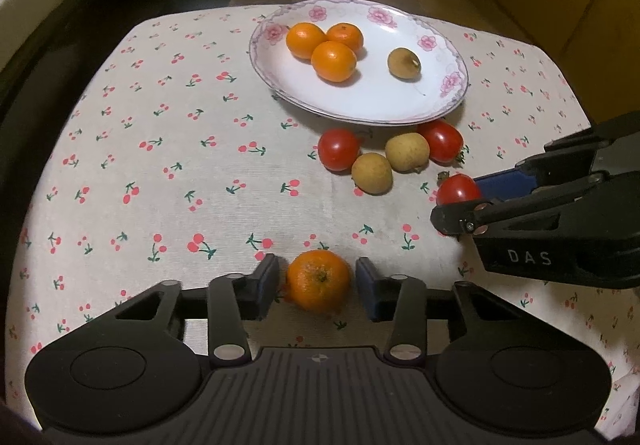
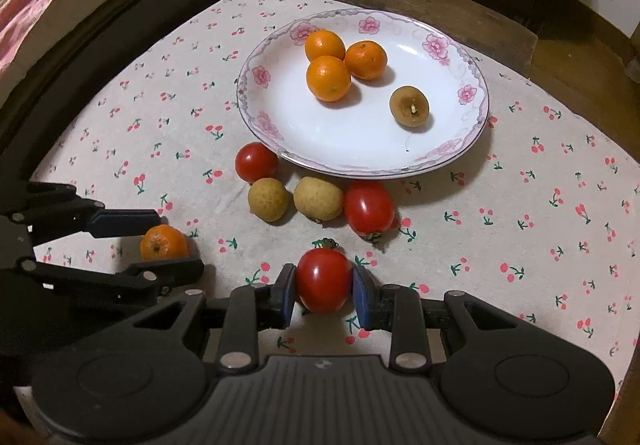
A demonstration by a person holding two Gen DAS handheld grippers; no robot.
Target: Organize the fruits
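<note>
We see a table covered with a white cloth (image 1: 168,149) printed with small red cherries, and on it a white plate (image 1: 360,101) with a rim of pink flowers. On the plate lie 3 mandarins (image 1: 325,45) in a tight cluster, touching one another, and well apart from them 1 brown longan (image 1: 404,63) with its stem end turned up. Just in front of the plate, on the cloth, sit 2 tomatoes (image 2: 256,161) and 2 pale longans (image 2: 268,199) in a loose row: the longans touch each other in the middle, 1 tomato at each end, the right-hand tomato partly tucked beside the plate's rim in the left wrist view. Our left gripper (image 1: 316,287) points steeply down at a 4th mandarin (image 1: 318,281), which rests on the cloth between its blue-padded fingers (image 1: 266,285); small gaps show on both sides, so the pads are not pressing on it and the fingers stand released around the fruit. Our right gripper (image 2: 324,291) is clenched on a 3rd tomato (image 2: 323,281), both blue pads flat against its sides, the green stem pointing away from the camera; whether the tomato has left the cloth we cannot tell. The only writing we can read is "DAS", in pale capitals on the black side of the right gripper as seen from the left wrist. The 2 grippers stand near each other, the left one to the left of the right.
</note>
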